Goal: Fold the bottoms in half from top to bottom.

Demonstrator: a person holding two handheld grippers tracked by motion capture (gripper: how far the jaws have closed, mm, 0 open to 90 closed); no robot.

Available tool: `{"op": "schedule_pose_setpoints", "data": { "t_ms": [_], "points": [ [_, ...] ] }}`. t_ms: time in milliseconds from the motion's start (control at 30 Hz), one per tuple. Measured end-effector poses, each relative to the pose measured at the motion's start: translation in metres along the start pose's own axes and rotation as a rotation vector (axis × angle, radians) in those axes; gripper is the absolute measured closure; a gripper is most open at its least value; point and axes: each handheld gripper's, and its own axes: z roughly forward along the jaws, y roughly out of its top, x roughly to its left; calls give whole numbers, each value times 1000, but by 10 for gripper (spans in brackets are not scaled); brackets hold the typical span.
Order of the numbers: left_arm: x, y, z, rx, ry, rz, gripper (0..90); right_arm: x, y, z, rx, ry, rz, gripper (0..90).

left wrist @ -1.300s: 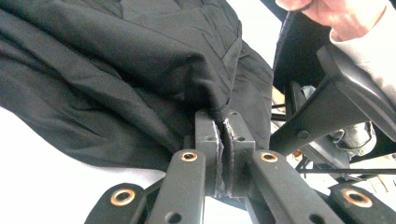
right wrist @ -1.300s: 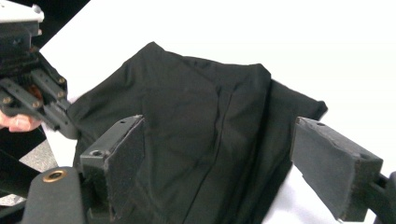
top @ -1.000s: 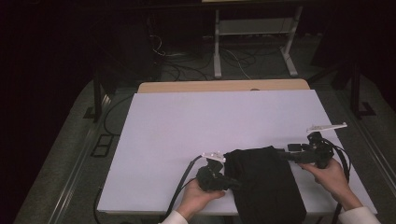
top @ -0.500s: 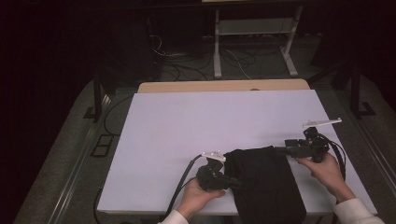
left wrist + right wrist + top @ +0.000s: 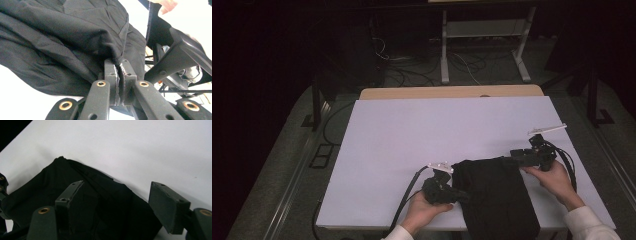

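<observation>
A black cloth (image 5: 497, 200) lies bunched at the front right of the white table (image 5: 437, 130). My left gripper (image 5: 460, 195) is at the cloth's left edge, and its jaws are shut on a fold of the cloth (image 5: 62, 37), as the left gripper view (image 5: 119, 65) shows. My right gripper (image 5: 513, 154) is at the cloth's far right corner. Its jaws (image 5: 117, 188) stand apart over the cloth (image 5: 50, 185) and have just been closing. The cloth lies below and between them and the pads do not press on it.
A wooden board (image 5: 452, 92) lines the table's far edge. Beyond it a white metal stand (image 5: 482, 45) and loose cables sit on the dark floor. The cloth hangs over the table's front edge. Bare table spreads to the left and back.
My right gripper has moved left toward the cloth's far right corner. The left gripper and the cloth have stayed put.
</observation>
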Motion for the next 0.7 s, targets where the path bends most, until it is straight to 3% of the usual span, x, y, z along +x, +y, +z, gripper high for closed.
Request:
{"op": "schedule_pose_setpoints", "data": {
  "t_ms": [467, 700],
  "points": [
    [1, -1, 1, -1, -4, -2, 852, -5, 0, 12, 67, 50, -11, 485],
    [1, -2, 3, -4, -9, -10, 843, 2, -1, 16, 98, 39, -42, 784]
  ]
}}
